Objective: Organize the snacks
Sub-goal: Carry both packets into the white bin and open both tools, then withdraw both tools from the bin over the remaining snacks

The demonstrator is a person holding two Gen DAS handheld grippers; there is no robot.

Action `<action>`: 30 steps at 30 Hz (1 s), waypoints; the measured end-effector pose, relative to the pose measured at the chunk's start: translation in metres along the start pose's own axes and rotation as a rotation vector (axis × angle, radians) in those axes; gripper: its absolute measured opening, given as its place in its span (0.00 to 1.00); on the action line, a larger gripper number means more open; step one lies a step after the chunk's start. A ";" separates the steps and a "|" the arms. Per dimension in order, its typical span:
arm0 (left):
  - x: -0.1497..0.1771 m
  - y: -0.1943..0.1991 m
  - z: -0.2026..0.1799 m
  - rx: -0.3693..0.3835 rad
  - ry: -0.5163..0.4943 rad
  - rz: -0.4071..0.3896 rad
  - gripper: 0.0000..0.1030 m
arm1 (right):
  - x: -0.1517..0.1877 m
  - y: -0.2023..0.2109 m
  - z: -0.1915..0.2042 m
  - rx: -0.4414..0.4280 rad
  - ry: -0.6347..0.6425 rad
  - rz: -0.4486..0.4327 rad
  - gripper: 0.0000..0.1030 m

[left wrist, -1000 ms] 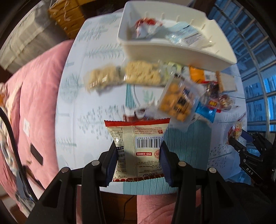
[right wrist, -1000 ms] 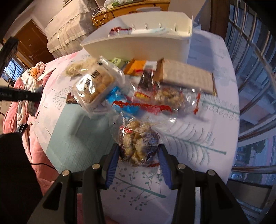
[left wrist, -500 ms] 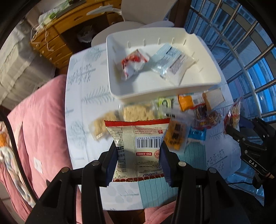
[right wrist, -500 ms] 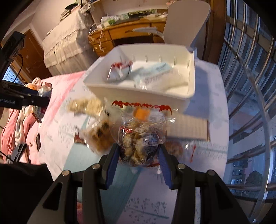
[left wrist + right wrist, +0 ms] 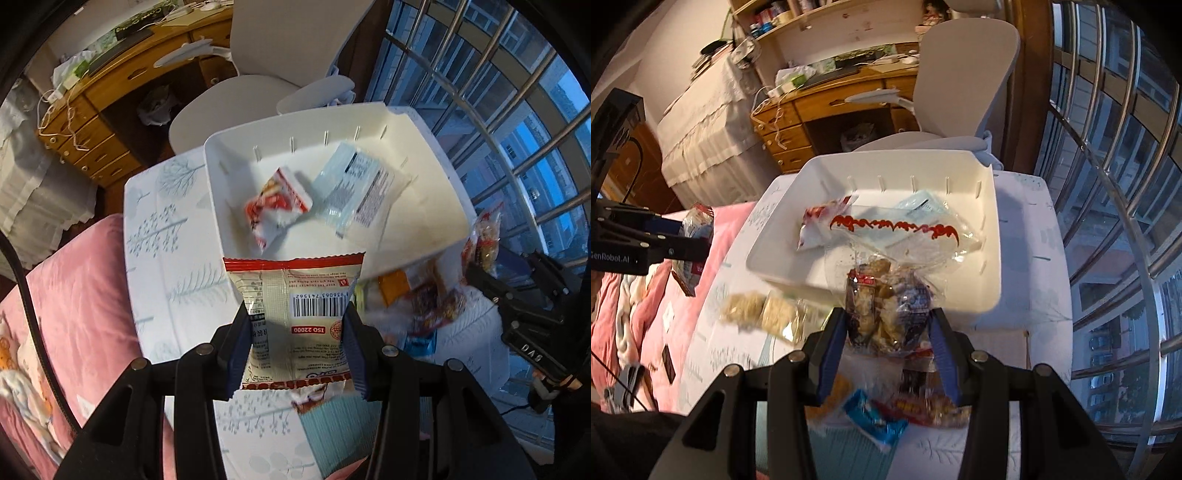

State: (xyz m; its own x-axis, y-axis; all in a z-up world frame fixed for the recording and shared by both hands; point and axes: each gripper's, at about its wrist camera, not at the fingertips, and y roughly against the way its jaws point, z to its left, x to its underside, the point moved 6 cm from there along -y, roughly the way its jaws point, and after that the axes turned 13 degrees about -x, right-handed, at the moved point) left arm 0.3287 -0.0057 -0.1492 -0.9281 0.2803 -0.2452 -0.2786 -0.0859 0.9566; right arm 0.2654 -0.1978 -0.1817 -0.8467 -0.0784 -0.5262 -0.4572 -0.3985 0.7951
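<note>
My left gripper (image 5: 297,328) is shut on a beige snack packet with a red top edge and a barcode (image 5: 295,299), held in the air at the near rim of the white bin (image 5: 221,206). My right gripper (image 5: 888,328) is shut on a clear bag of small wrapped snacks (image 5: 888,306), held over the bin's near wall (image 5: 783,275). Inside the bin lie a red-and-white packet (image 5: 275,208) and a pale blue packet (image 5: 354,186). Each gripper shows in the other's view: the right one (image 5: 484,258) at the right edge, the left one (image 5: 698,240) at the left edge.
Loose snacks lie on the tree-print tablecloth (image 5: 162,236) in front of the bin: rice-cracker packs (image 5: 764,314), an orange packet (image 5: 395,291), a blue wrapper (image 5: 875,421). A pink bed (image 5: 70,314) borders the table's left; a grey chair (image 5: 258,85), wooden desk (image 5: 122,85) and window bars (image 5: 1115,184) stand beyond.
Both grippers rose and moved forward with their packets toward the bin. The bin now fills the middle of each view, and the loose snacks have dropped low in the pictures.
</note>
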 end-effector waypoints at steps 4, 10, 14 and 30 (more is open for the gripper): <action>-0.020 -0.013 -0.002 0.042 0.009 -0.004 0.43 | -0.011 -0.012 -0.010 0.010 -0.035 -0.017 0.45; -0.035 -0.031 -0.010 0.093 0.012 0.003 0.43 | -0.018 -0.032 -0.026 0.021 -0.089 -0.019 0.45; -0.040 -0.039 -0.019 0.129 0.018 0.002 0.58 | -0.021 -0.042 -0.031 0.027 -0.109 -0.010 0.48; -0.029 -0.022 -0.029 0.096 0.029 -0.038 0.74 | -0.007 -0.040 -0.041 0.013 -0.186 0.038 0.71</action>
State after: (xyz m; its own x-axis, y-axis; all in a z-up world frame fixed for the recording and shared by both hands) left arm 0.3546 -0.0394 -0.1678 -0.9246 0.2536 -0.2843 -0.2898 0.0162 0.9569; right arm 0.3006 -0.2187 -0.2221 -0.8985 0.0780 -0.4321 -0.4267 -0.3870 0.8174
